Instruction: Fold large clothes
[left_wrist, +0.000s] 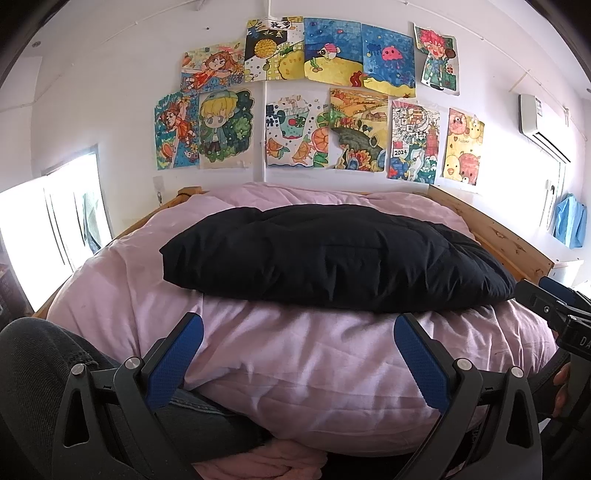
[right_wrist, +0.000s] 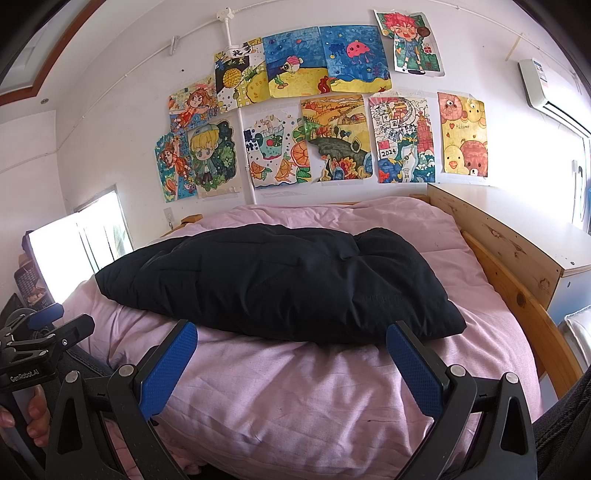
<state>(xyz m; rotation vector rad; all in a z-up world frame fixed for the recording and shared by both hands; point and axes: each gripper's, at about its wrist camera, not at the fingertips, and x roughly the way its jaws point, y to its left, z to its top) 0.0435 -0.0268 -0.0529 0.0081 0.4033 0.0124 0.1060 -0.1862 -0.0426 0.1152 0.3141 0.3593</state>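
Both tongs, left (left_wrist: 298, 334) and right (right_wrist: 291, 341), spread wide, empty. Black padded jacket (right_wrist: 280, 284) just ahead: soft, bulky, light. Pinch near-edge corners.

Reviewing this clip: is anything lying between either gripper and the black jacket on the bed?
Nothing visible. Only bare pink duvet separates the open left gripper and the open right gripper from the near edge of the black jacket. No other item sits in either gap.

light: daylight, blown-out window (left_wrist: 55, 229) at left | focus: sharp | edges: fisheye bending, dark corners
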